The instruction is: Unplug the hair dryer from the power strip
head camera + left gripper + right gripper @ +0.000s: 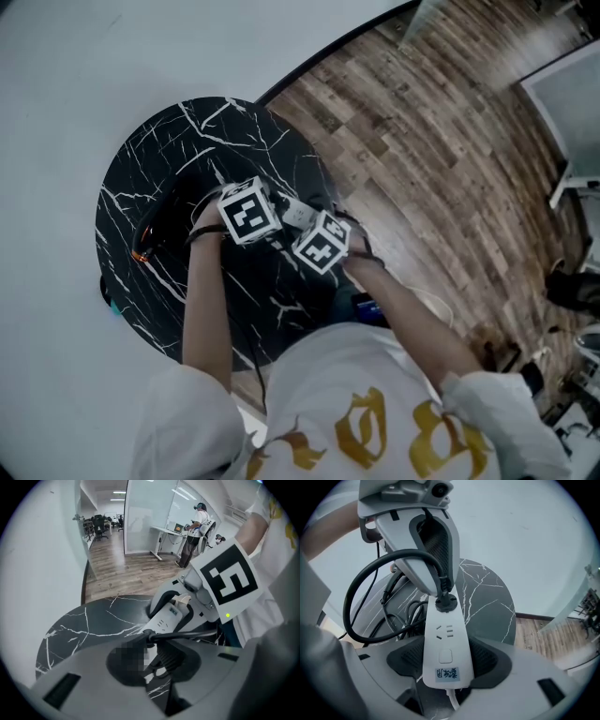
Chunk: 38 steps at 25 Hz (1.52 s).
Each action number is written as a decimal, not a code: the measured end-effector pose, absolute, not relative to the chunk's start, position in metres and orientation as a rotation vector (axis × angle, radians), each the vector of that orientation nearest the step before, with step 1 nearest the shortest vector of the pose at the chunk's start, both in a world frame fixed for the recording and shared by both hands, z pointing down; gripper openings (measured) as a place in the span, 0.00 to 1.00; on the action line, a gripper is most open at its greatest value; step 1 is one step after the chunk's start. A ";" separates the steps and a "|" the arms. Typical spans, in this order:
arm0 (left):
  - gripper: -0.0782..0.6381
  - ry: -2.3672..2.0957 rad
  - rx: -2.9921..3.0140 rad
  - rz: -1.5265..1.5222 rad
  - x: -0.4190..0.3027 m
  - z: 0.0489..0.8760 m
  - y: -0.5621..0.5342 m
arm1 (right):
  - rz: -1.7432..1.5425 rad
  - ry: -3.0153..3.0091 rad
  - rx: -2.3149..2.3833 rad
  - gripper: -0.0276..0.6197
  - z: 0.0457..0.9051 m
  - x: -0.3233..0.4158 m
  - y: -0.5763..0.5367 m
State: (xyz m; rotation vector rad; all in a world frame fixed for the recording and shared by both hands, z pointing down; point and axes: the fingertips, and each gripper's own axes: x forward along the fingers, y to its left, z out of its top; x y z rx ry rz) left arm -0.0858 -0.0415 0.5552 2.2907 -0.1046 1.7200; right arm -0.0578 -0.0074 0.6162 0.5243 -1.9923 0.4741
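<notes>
A white power strip (446,653) lies above the black marble table (150,159), and my right gripper (446,662) is shut on its near end, pads pressing both long sides. A black plug (446,602) sits in the strip's far socket. My left gripper (439,591) comes down from above and is shut on that plug. In the left gripper view the plug (146,638) shows between the dark pads, with the strip (166,618) just beyond. The black cord (361,583) loops off to the left. The dark hair dryer (159,225) lies on the table's left side.
The round table is small, with its rim close on all sides and wooden floor (441,141) to the right. More black cables (405,611) lie coiled on the tabletop under the strip. A person (197,527) stands at a desk far off.
</notes>
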 end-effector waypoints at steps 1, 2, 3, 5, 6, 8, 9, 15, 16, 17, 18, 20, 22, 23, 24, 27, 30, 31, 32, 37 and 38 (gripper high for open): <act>0.20 -0.100 2.282 1.735 -0.088 0.556 -0.046 | 0.472 -1.994 0.521 0.47 0.616 -0.059 -0.007; 0.20 -0.062 2.264 1.737 -0.088 0.556 -0.049 | 0.467 -1.994 0.520 0.47 0.616 -0.059 -0.007; 0.20 0.000 2.234 1.717 -0.086 0.556 -0.050 | 0.464 -1.996 0.521 0.47 0.616 -0.058 -0.008; 0.20 0.108 2.182 1.656 -0.082 0.557 -0.049 | 0.475 -2.012 0.522 0.47 0.616 -0.059 -0.007; 0.20 0.129 2.176 1.636 -0.082 0.557 -0.048 | 0.484 -2.017 0.525 0.47 0.616 -0.060 -0.006; 0.20 0.094 2.216 1.637 -0.080 0.555 -0.049 | 0.494 -2.014 0.532 0.47 0.616 -0.061 -0.007; 0.20 0.051 2.257 1.652 -0.078 0.554 -0.048 | 0.495 -2.012 0.535 0.47 0.616 -0.060 -0.008; 0.19 -0.071 2.276 1.658 -0.087 0.556 -0.048 | 0.476 -2.006 0.544 0.47 0.616 -0.061 -0.009; 0.20 0.002 2.235 1.622 -0.084 0.557 -0.048 | 0.479 -2.003 0.547 0.47 0.616 -0.061 -0.008; 0.20 0.070 2.196 1.604 -0.082 0.557 -0.049 | 0.485 -2.001 0.549 0.47 0.616 -0.061 -0.007; 0.20 0.118 2.170 1.603 -0.081 0.558 -0.049 | 0.492 -1.999 0.550 0.47 0.616 -0.060 -0.007; 0.20 0.130 2.173 1.627 -0.080 0.556 -0.051 | 0.502 -2.000 0.552 0.47 0.615 -0.061 -0.008; 0.20 0.034 2.251 1.636 -0.078 0.554 -0.049 | 0.505 -2.001 0.554 0.47 0.615 -0.061 -0.009; 0.20 -0.037 2.296 1.626 -0.078 0.554 -0.046 | 0.502 -2.000 0.554 0.47 0.615 -0.061 -0.009; 0.19 -0.110 2.325 1.615 -0.081 0.555 -0.044 | 0.497 -2.000 0.552 0.47 0.615 -0.061 -0.009; 0.19 -0.198 2.333 1.602 -0.091 0.558 -0.042 | 0.480 -2.001 0.542 0.47 0.616 -0.061 -0.007; 0.20 -0.020 2.237 1.647 -0.084 0.555 -0.047 | 0.484 -1.997 0.543 0.47 0.616 -0.061 -0.007; 0.20 0.041 2.194 1.658 -0.083 0.555 -0.047 | 0.489 -1.996 0.545 0.47 0.617 -0.061 -0.007; 0.20 0.083 2.167 1.673 -0.082 0.554 -0.048 | 0.496 -1.995 0.547 0.47 0.617 -0.061 -0.007; 0.19 -0.090 2.291 1.750 -0.083 0.556 -0.039 | 0.502 -2.004 0.562 0.47 0.616 -0.060 -0.008; 0.19 -0.153 2.300 1.741 -0.087 0.557 -0.041 | 0.489 -2.006 0.559 0.47 0.616 -0.060 -0.007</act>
